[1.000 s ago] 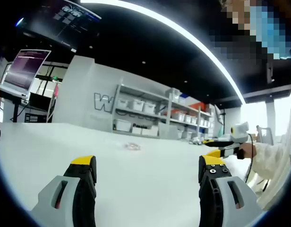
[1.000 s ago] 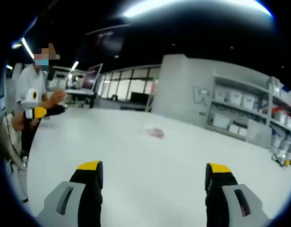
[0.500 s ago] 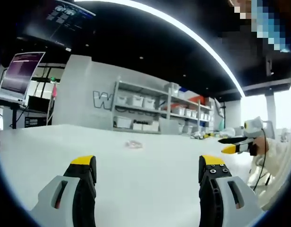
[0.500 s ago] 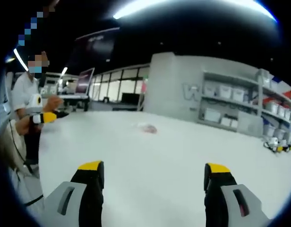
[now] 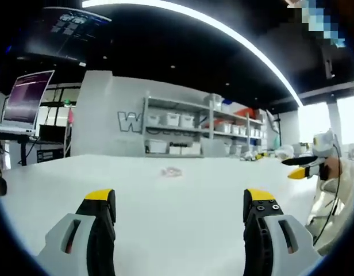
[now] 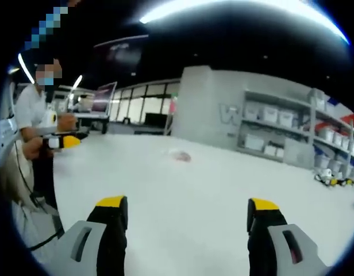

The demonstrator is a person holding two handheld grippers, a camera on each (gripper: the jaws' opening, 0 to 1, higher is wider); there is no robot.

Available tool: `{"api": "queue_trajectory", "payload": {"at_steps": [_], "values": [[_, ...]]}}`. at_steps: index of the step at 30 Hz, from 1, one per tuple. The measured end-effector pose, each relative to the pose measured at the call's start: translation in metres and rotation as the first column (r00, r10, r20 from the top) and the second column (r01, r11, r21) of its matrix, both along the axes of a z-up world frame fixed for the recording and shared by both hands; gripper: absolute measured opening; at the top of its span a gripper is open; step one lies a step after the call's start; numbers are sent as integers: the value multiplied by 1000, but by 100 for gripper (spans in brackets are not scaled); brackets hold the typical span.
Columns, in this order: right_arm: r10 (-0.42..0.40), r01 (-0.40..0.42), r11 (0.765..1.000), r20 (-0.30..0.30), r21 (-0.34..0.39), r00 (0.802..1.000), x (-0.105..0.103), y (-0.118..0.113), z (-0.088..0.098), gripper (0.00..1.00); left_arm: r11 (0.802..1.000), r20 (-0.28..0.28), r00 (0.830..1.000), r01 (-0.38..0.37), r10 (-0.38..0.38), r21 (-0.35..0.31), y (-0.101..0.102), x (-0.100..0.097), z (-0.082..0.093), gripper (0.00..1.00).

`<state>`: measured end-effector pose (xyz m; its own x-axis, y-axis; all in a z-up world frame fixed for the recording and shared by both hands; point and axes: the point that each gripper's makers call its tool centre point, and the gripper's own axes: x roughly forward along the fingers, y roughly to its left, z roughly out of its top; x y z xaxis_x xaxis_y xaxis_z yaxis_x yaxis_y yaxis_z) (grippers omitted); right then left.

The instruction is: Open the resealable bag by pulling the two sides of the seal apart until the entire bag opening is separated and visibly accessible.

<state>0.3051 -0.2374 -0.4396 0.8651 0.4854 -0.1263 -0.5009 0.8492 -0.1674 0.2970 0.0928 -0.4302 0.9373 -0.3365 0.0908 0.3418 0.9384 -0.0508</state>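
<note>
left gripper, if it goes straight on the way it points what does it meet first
Probably the resealable bag, lying far ahead on the white table, roughly between the open left gripper jaws. Nothing else shows on that line, though depth is hard to judge.

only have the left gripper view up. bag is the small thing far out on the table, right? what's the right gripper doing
Observer: Right gripper is open, its fingers wide apart with nothing between them, aimed over the white table toward the bag.
Operator: how close to the bag?
Observer: Not close. In the right gripper view the bag lies well beyond the fingertips, with bare table between.
Operator: anything to the left of my gripper?
Observer: The right gripper view shows windows and a monitor beyond the far end of the table, behind the left gripper.
</note>
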Motion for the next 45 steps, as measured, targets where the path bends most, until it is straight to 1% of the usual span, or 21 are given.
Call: {"api": "queue_trajectory", "payload": {"at_steps": [4,6,8,9,11,12,16,21,24,29,33,36,41,45], "values": [[9,-9,1000,8,10,1000,-2,4,8,86,999,-11,1000,1,0,51,-2,0,1,91],[23,-23,1000,2,-8,1000,-2,9,10,85,997,-2,1000,-3,3,71,-3,-1,3,91],[38,-38,999,10,-17,999,-3,13,12,84,997,-1,1000,-3,3,71,-3,-2,4,91],[49,-49,999,12,-19,999,-2,17,13,84,998,-1,1000,0,0,58,-4,-2,4,91],[67,-67,998,1,-23,998,-2,22,12,84,999,-15,1000,1,-1,49,-4,-3,2,91],[75,-75,997,-10,-23,997,-2,25,11,83,999,-21,1000,1,0,51,-4,-2,1,91],[90,-90,996,0,-21,996,-2,34,12,83,999,-25,1000,-1,3,54,-5,-4,1,91],[109,-109,994,-6,-15,994,-5,47,7,83,998,-32,999,10,-8,57,-10,-4,-1,91],[123,-124,992,-23,-31,992,-6,55,0,82,998,-40,999,18,-16,58,-13,-4,-4,90],[132,-133,991,-28,-31,991,-5,56,-2,82,998,-53,998,20,-16,62,-12,-4,-8,90],[116,-116,993,-19,-20,993,-1,49,2,82,998,-51,999,15,-12,60,-11,-4,-8,90],[114,-114,993,-20,-19,993,-1,49,2,82,999,-43,999,14,-12,51,-11,-4,-7,90],[109,-109,994,-19,-25,994,-2,48,1,82,998,-52,998,19,-16,58,-13,-3,-11,90],[103,-103,995,-27,-16,994,-2,46,-1,82,999,-46,999,17,-15,51,-11,-3,-9,90]]}}
